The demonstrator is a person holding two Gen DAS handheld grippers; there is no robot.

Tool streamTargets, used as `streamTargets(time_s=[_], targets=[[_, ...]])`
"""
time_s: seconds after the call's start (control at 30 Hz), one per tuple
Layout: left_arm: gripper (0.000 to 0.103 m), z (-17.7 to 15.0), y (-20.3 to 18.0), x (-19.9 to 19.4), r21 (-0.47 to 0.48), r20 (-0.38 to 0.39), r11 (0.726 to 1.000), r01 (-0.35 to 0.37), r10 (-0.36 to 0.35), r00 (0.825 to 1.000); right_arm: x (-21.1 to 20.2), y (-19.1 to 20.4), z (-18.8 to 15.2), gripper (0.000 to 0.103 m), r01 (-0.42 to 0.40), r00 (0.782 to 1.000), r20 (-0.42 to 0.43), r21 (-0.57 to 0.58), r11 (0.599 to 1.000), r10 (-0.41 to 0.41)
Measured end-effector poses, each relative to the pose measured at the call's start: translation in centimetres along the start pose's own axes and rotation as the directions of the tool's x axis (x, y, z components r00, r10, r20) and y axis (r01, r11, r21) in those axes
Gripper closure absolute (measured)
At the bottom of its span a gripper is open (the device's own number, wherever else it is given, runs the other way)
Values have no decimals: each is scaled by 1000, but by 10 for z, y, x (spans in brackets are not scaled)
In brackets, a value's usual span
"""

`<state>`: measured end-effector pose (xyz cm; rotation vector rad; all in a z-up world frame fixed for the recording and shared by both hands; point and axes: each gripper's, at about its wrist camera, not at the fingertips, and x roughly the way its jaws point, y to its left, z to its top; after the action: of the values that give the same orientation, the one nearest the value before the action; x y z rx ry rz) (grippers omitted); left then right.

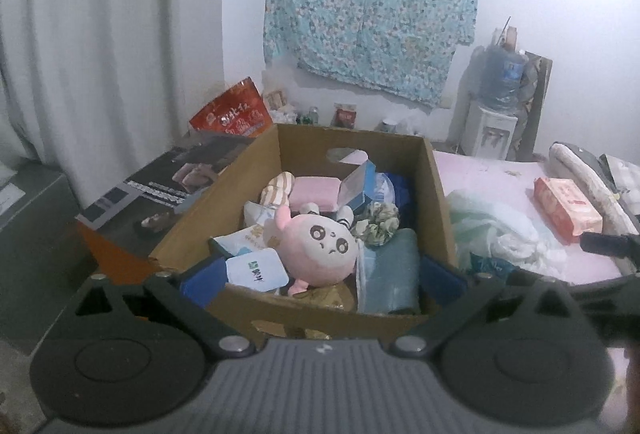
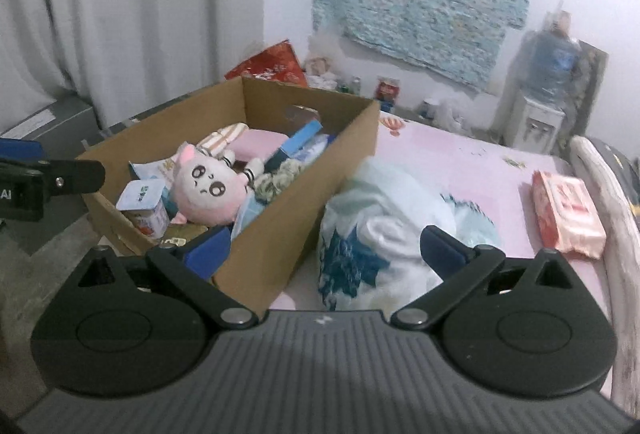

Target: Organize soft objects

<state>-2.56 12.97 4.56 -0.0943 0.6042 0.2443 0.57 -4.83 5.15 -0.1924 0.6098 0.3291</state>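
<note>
Pink bedding (image 2: 460, 158) carries everything here. Nearest, at lower centre of the right wrist view, the right gripper (image 2: 324, 254) has its jaws spread wide and empty, straddling the box corner and a crumpled white-and-blue cloth (image 2: 384, 222) just beside the box wall. The left gripper (image 1: 320, 278) is likewise wide open and empty at the cardboard box (image 1: 438, 194) near rim. The pink plush (image 1: 320, 246) already lies inside, so the cloth looks next: close on its bunched top, lift clear of the rim. Open bed lies toward the right, up to the tissue pack (image 2: 566, 210).
</note>
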Motion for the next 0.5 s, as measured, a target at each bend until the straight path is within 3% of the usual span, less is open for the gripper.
streamTargets(time_s=[0.17,0.5], targets=[[0,-11,0,-3,33,-46,998,-47,49,998,-14,13,-10,1,44,999,1,33,998,-44],[0,-22,7,3,41,-134,995,-89,94,987,-17,28,-17,1,-16,997,-71,85,996,22]])
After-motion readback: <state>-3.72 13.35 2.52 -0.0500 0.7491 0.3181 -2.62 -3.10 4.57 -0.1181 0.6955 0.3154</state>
